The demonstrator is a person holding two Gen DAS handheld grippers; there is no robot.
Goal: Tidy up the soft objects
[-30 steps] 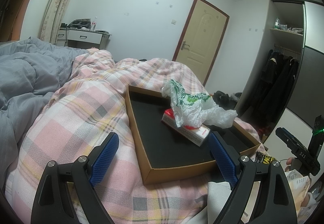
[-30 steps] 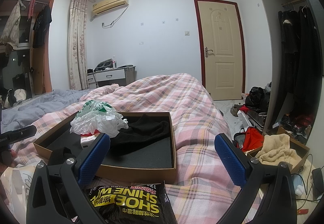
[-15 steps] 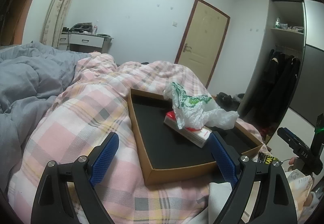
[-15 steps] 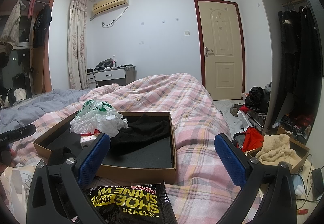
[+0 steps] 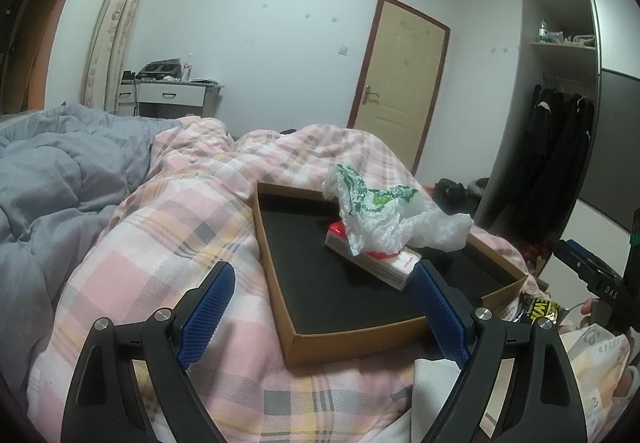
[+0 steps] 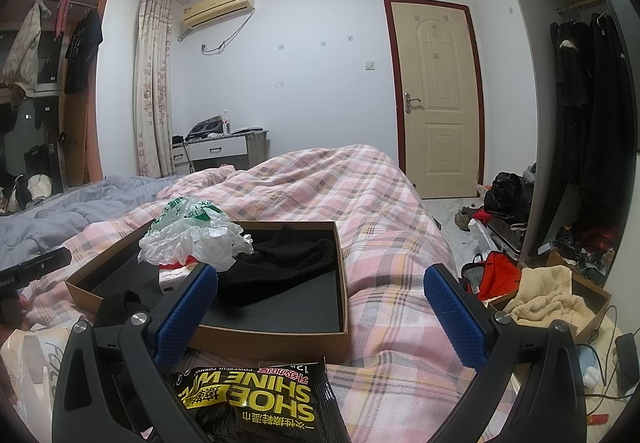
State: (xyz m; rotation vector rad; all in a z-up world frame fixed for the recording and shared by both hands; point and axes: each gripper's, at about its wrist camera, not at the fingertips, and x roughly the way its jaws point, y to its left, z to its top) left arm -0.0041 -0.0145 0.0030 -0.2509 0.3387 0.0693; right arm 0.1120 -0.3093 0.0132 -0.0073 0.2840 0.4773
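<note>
Black-framed, blue-padded: my left gripper [image 5: 322, 317] and right gripper [image 6: 320, 313] hover with jaws wide and empty. Nearest, a shoe-wipe packet [image 6: 256, 399]; beyond, the cardboard box [image 6: 276, 339], apparently the collecting tray, holds plastic bag [image 6: 192, 239], tissue pack [image 5: 372, 263] and black cloth [image 6: 288, 259].

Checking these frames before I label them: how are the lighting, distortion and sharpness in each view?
Left wrist view: strong fisheye bending of the door frame and curtain, dark corner vignette, dim cool light, cardboard box and plastic bag reasonably sharp. Right wrist view: same bending and vignette, brighter even light, no glare, shoe shine packet print readable.
</note>
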